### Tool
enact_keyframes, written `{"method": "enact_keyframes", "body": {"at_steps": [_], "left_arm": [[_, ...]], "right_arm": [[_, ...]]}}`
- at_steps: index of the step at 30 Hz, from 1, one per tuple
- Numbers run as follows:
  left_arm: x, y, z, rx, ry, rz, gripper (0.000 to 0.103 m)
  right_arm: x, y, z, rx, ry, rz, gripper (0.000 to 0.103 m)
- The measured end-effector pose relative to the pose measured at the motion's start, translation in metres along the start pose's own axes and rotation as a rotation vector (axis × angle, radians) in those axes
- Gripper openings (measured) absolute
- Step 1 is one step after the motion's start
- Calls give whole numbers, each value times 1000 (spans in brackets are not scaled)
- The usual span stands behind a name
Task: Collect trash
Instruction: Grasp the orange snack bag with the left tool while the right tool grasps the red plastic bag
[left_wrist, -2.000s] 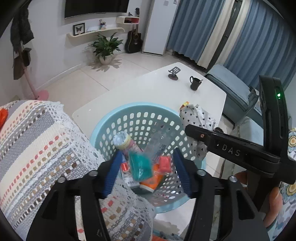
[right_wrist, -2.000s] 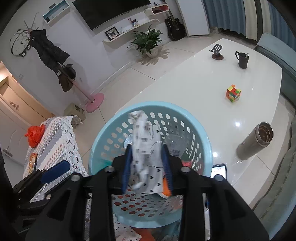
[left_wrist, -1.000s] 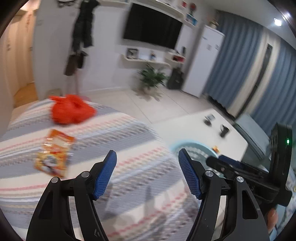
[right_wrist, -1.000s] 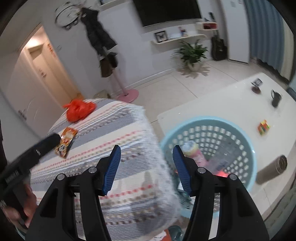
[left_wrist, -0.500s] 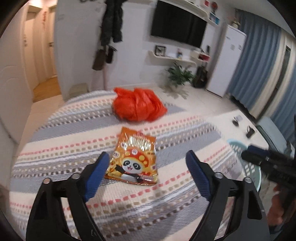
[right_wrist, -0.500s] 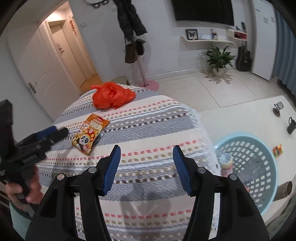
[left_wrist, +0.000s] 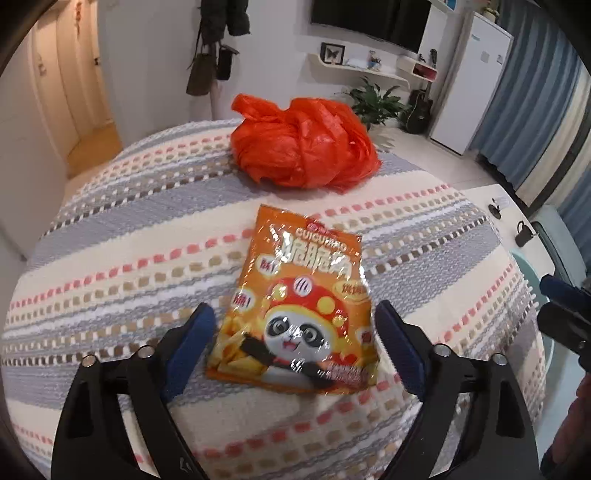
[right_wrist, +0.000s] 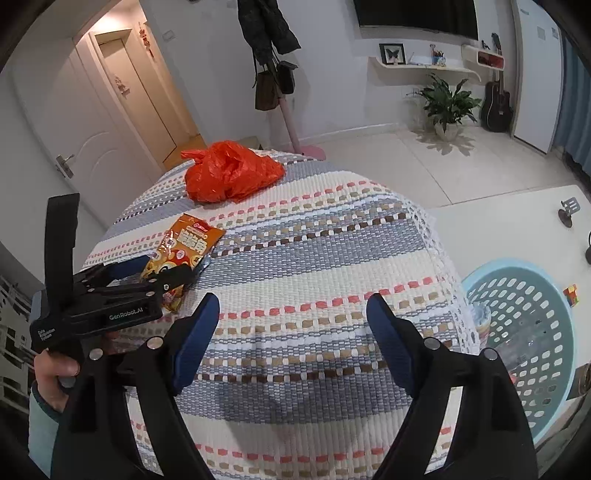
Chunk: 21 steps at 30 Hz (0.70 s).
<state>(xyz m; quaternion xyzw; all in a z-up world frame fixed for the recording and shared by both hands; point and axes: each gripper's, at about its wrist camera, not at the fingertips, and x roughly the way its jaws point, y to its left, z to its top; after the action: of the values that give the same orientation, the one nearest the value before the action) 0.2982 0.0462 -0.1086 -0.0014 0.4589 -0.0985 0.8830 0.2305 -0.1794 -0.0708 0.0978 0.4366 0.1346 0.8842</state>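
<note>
Straddling the orange snack packet (left_wrist: 295, 306) with jaws just spread wide and not yet touching it, the left gripper (left_wrist: 295, 343) targets remaining trash; the red plastic bag (left_wrist: 303, 144) lies at twelve o'clock. The right gripper (right_wrist: 291, 332), just widened, holds nothing; the blue basket (right_wrist: 554, 369) at three o'clock already holds some trash.

The left gripper (left_wrist: 295, 332), black with blue padded fingers, tilts steeply downward, its jaws spread wide after opening further just now; the pads press on nothing. A hand (right_wrist: 55, 369) in a teal sleeve grasps its handle from below. The right gripper (right_wrist: 293, 332), of the same black-and-blue build, also points downward, its jaws likewise just widened, with nothing between them.
</note>
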Motion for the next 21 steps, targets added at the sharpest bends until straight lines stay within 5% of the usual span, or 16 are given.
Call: {"method": "enact_keyframes", "body": {"at_steps": [7, 13, 21], "left_arm": [[12, -21, -2, 96, -19, 109, 88], [1, -11, -9, 68, -54, 87, 70], [-6, -8, -15, 42, -96, 87, 55]], "right_arm": [[24, -2, -3, -5, 46, -13, 78], [39, 0, -1, -26, 59, -45, 78], [42, 41, 61, -144, -57, -12, 79]]}}
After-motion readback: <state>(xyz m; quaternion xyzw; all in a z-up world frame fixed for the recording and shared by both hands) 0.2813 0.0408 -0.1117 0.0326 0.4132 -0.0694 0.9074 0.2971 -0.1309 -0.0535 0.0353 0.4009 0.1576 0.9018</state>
